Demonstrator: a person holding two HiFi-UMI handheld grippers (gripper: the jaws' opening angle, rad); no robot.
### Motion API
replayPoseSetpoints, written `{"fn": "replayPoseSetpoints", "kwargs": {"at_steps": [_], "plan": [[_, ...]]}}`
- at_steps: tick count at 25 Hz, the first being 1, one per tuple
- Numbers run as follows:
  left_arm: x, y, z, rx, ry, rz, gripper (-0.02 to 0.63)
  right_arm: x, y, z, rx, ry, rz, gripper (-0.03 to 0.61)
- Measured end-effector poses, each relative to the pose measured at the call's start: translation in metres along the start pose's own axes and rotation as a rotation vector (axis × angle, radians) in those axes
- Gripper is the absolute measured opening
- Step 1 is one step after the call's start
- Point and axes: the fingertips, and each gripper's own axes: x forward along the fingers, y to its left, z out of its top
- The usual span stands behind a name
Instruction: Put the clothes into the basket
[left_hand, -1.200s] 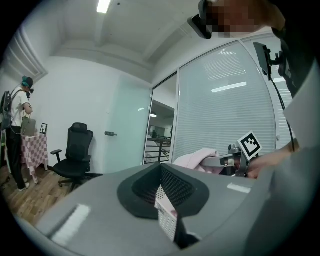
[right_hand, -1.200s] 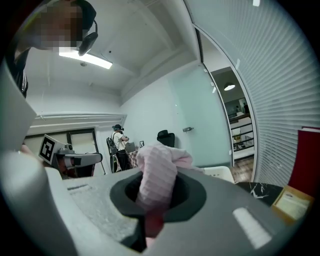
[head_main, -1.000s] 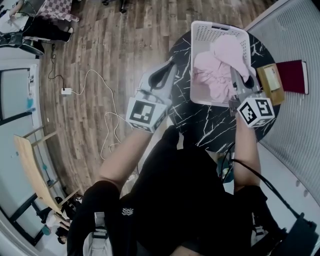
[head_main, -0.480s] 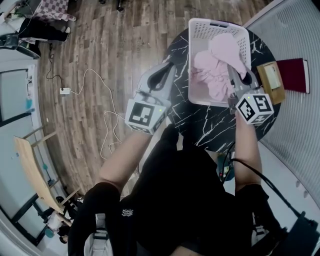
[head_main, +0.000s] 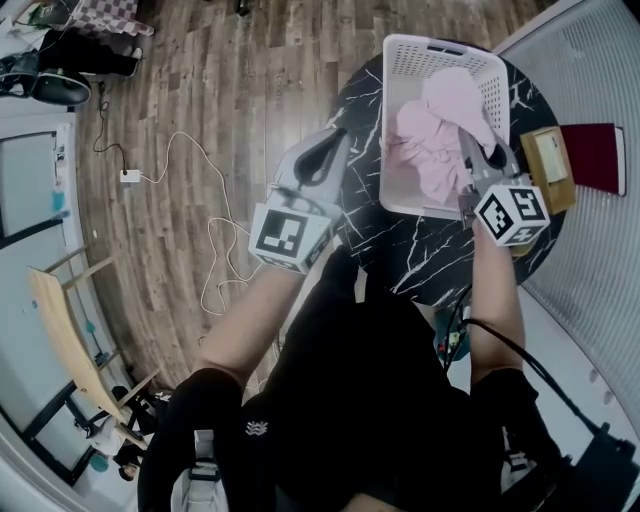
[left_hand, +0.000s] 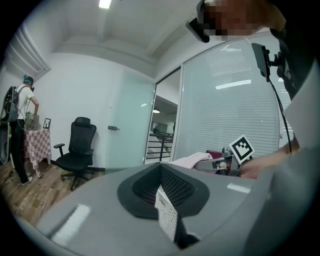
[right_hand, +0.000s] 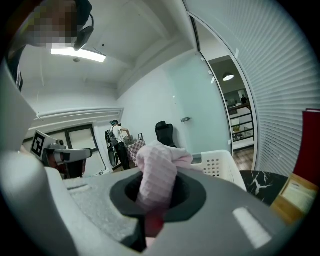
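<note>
A white slotted basket stands on the round black marble table, with pink clothes heaped inside. My right gripper reaches over the basket's near right corner, shut on a pink garment that drapes onto the heap. In the right gripper view that ribbed pink garment bulges up from between the jaws, with the basket just behind it. My left gripper hovers left of the basket at the table's edge, shut with nothing in it.
A tan box and a dark red book lie at the table's right edge. A white cable and adapter trail over the wooden floor on the left. A glass partition runs along the right.
My right gripper has sunk a little over the basket with the pink garment still in it. The left gripper has stayed where it was.
</note>
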Motion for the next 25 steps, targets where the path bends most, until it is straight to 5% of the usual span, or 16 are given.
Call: {"fn": "replayPoseSetpoints", "kwargs": {"at_steps": [25], "plan": [[-0.002, -0.002, 0.0, -0.015, 0.017, 0.015, 0.006, 0.021, -0.02, -0.033, 0.032, 0.074, -0.033, 0.034]]}}
